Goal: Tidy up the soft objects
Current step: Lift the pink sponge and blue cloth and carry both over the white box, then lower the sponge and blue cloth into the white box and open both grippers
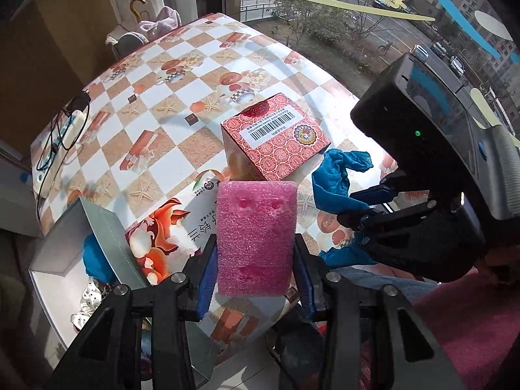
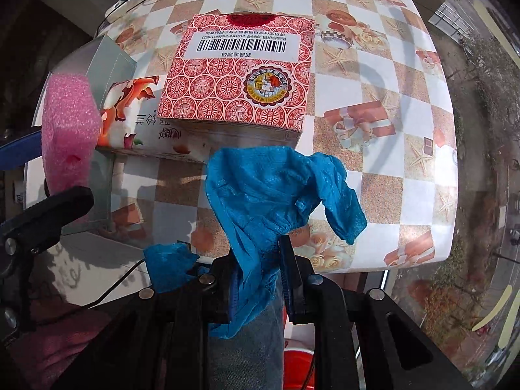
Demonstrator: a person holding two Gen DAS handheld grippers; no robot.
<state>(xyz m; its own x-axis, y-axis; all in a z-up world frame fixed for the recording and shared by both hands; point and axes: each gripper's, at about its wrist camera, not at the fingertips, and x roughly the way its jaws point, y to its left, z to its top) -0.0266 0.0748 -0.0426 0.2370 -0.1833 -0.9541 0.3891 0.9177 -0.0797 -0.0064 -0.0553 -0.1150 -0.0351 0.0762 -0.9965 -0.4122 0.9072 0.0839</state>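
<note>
Both your hand-held grippers are loaded: pink foam on the left, blue cloth on the right.

Your left hand-held gripper point(image 1: 255, 261) clamps a pink foam block point(image 1: 256, 235), pitted and upright, in front of the red patterned box point(image 1: 276, 136). Your right hand-held gripper point(image 2: 260, 279) pinches a crumpled blue cloth point(image 2: 276, 191) that droops just in front of that box. The box rests on a checkered tabletop point(image 2: 390, 123) by a street-facing window point(image 1: 373, 6); left of the box sits an open grey box point(image 1: 61, 253) with more blue fabric inside.
</note>
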